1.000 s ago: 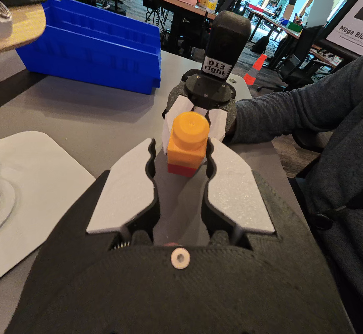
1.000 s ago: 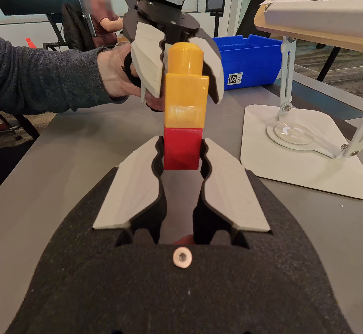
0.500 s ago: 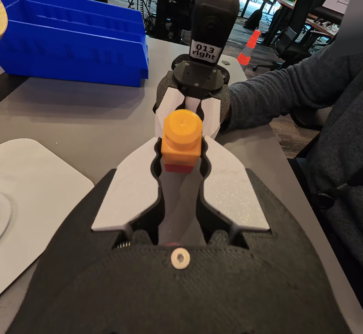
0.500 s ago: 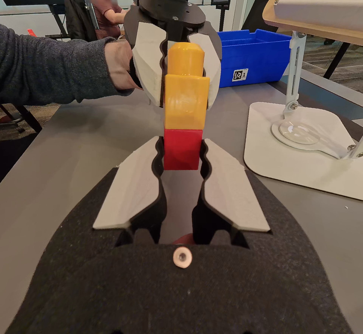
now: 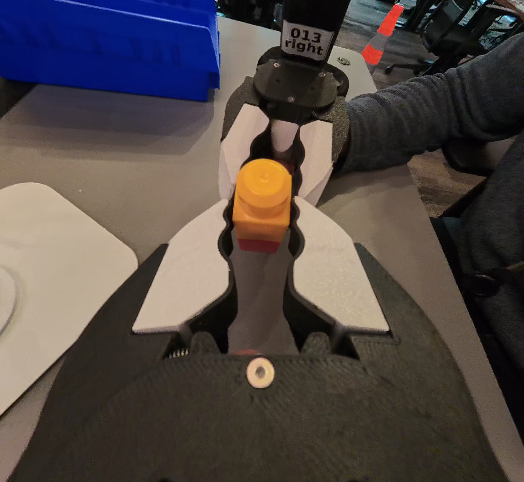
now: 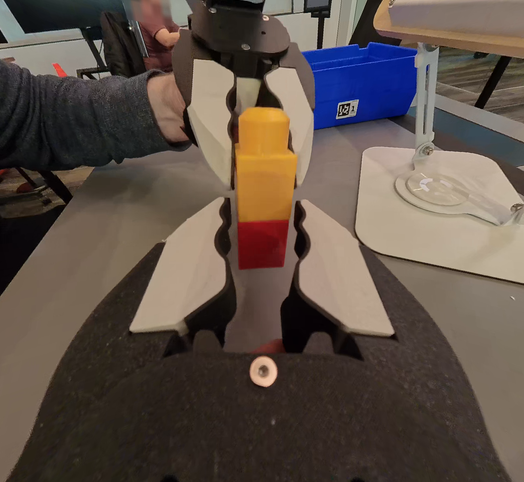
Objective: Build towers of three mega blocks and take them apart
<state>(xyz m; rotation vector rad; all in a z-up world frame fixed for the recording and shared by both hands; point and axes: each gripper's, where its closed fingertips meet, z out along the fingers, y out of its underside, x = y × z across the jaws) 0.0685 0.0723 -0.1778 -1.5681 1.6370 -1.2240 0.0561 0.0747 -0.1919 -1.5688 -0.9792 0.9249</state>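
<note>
A two-block stack is held in the air between my grippers, an orange block point(image 6: 265, 184) pressed onto a red block point(image 6: 262, 244). My right gripper point(image 6: 262, 203) is shut on the red block's sides. My left gripper point(image 6: 263, 181) faces it from the far side and is shut on the orange block. In the left wrist view my left gripper point(image 5: 261, 204) clamps the orange block point(image 5: 261, 213). Only a strip of the red block point(image 5: 258, 245) shows beneath it. The right gripper point(image 5: 269, 197) stands behind the stack.
A blue bin point(image 5: 113, 42) sits at the back of the grey table point(image 5: 127, 142); it also shows in the right wrist view point(image 6: 363, 85). A white stand base point(image 6: 425, 227) lies beside the grippers. A person's sleeved arm point(image 5: 425, 116) holds each gripper. An orange cone point(image 5: 381, 34) stands on the floor. Left and right tips are no more than a few centimetres apart.
My left gripper's fingers have narrowed onto the orange block and it has tilted down toward the stack. The right gripper keeps hold of the red block.
</note>
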